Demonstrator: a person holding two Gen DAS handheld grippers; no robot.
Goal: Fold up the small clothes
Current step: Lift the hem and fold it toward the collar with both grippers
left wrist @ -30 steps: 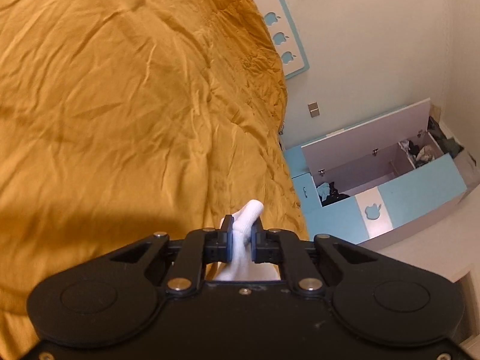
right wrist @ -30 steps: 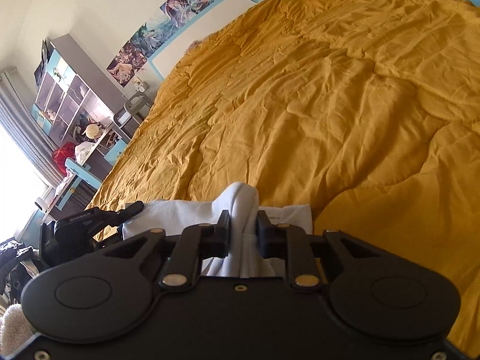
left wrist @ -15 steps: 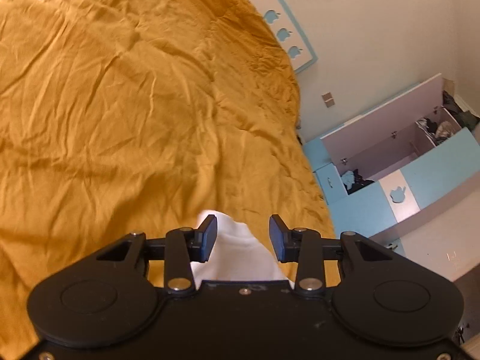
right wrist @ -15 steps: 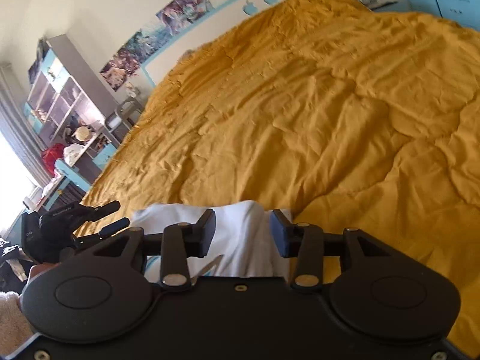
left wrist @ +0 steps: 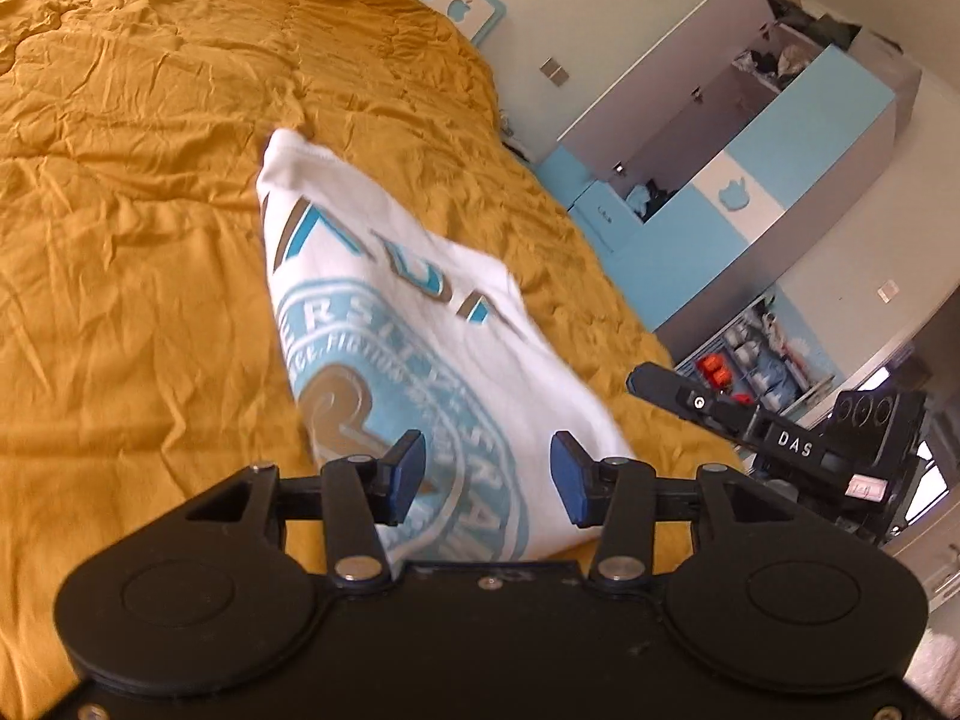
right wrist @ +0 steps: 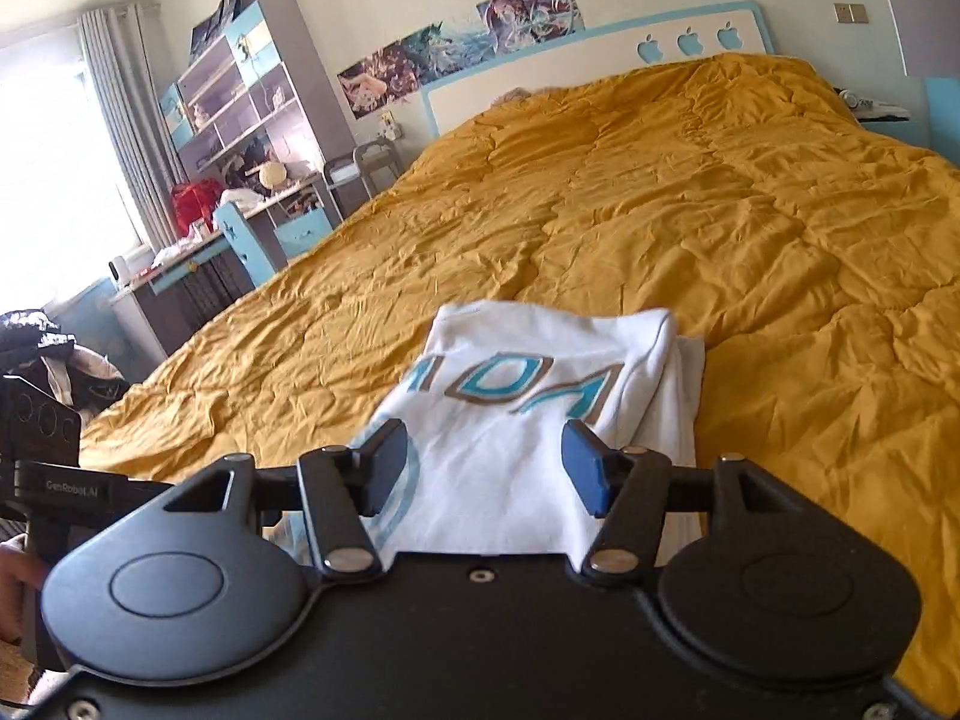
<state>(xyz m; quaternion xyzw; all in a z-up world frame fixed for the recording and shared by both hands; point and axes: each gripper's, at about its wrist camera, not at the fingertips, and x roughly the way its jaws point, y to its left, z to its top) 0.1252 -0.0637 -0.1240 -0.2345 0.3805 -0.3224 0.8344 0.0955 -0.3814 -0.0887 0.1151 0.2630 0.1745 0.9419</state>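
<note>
My left gripper (left wrist: 487, 477): jaws spread and widening, nothing pinched; the pads stand clear of the cloth. The white T-shirt (left wrist: 408, 324) lies on the mustard bedspread (left wrist: 132, 228), running from between my fingertips toward 11 o'clock, blue-and-tan print up. At 3 o'clock the other tool shows against the blue cabinet (left wrist: 780, 180). My right gripper (right wrist: 485, 468): jaws likewise apart and widening, released. T-shirt (right wrist: 528, 420) at 12 o'clock just past the pads, folded edge along its right side. Desk and shelves (right wrist: 240, 138) at 10 o'clock.
</note>
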